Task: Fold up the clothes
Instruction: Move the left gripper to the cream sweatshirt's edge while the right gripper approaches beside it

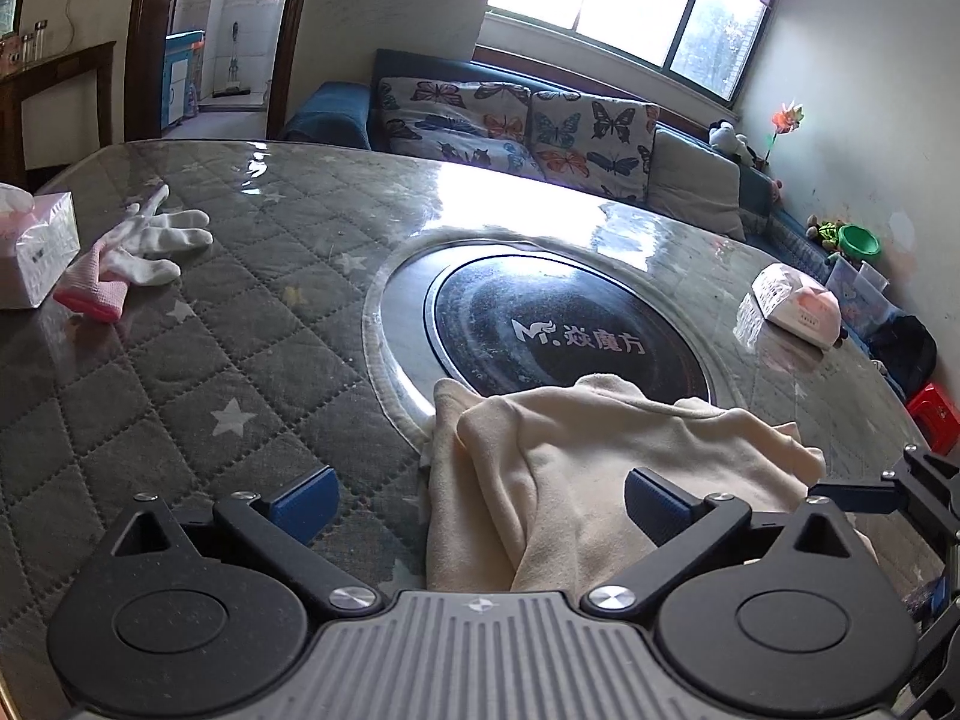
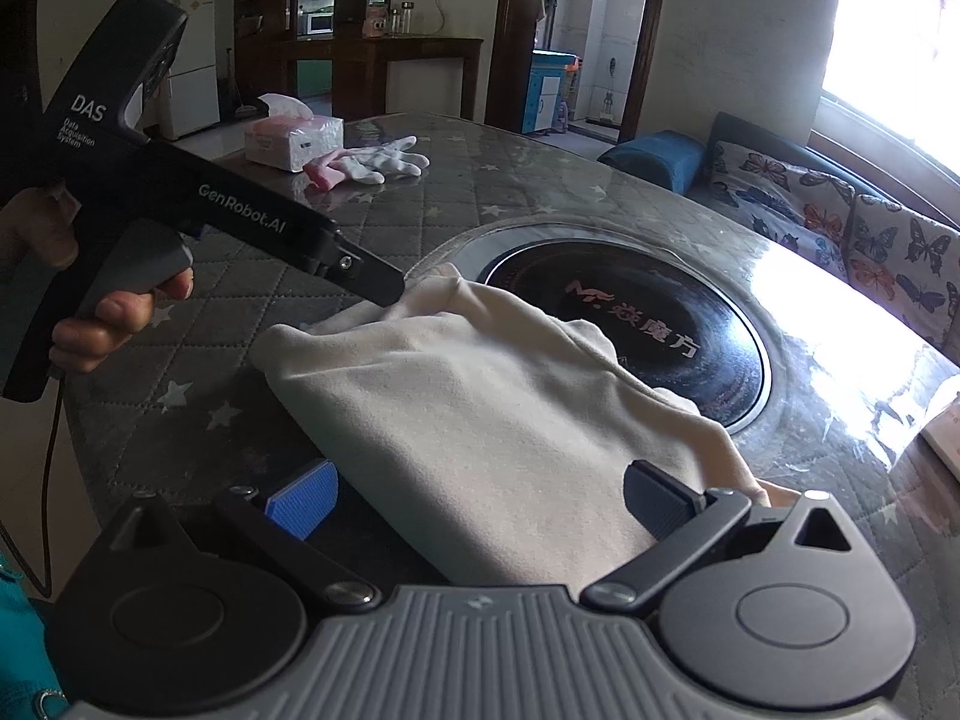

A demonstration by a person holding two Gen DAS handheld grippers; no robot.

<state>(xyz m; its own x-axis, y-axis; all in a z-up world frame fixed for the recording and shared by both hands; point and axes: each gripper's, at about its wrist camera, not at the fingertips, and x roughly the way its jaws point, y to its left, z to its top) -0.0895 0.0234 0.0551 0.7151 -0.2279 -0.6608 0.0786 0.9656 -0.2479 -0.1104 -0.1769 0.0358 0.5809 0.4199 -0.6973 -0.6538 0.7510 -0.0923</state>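
A cream garment (image 1: 600, 468) lies folded in a bundle on the quilted table, its far edge over the black round hob plate (image 1: 570, 324). My left gripper (image 1: 480, 498) stands wide open at the bundle's left end; the left blue pad (image 1: 303, 495) is over bare table and the right pad (image 1: 657, 501) over the cloth. My right gripper (image 2: 480, 498) is also wide open across the garment (image 2: 492, 414), and neither pad presses it. In the right wrist view a hand holds the left gripper (image 2: 378, 288) with its tip at the cloth's far corner.
White gloves (image 1: 156, 240) and a pink cloth item (image 1: 90, 291) lie beside a tissue pack (image 1: 36, 252) at the far left of the table (image 1: 210, 360). A white box (image 1: 798, 306) sits at the right rim. A butterfly-print sofa (image 1: 516, 126) runs behind the table.
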